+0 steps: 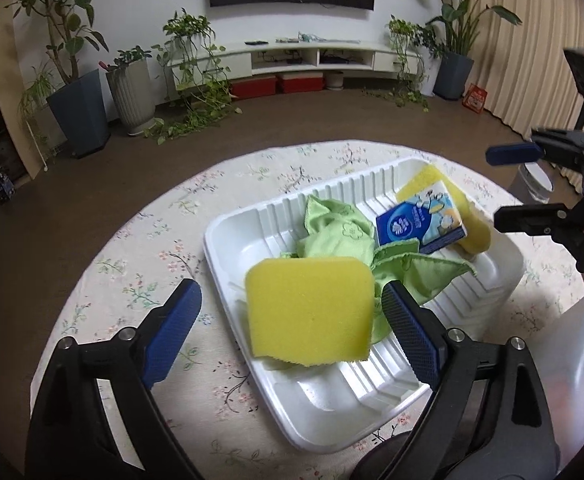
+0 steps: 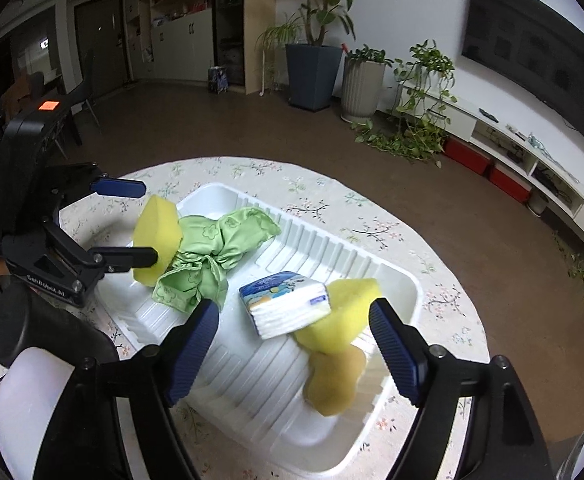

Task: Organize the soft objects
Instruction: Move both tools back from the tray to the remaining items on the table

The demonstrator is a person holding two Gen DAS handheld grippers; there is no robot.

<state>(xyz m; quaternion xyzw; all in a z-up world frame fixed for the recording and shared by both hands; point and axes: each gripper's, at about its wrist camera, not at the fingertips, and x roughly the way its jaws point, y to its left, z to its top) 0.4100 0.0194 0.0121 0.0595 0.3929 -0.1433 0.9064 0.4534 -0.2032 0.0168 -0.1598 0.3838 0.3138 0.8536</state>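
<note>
Both grippers, left (image 1: 292, 308) and right (image 2: 294, 344), hang with jaws wide, holding nothing; sponges (image 1: 310, 312), cloth (image 2: 212, 248) and tissue pack (image 2: 284, 304) lie gathered in the tray (image 1: 228, 232), the pack toward 3 o'clock.

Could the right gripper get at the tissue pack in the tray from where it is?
Probably yes. The right gripper is open, with the tissue pack right ahead between its fingers and nothing above it. The pack leans on a yellow sponge in the white tray, which a grab might nudge.
</note>
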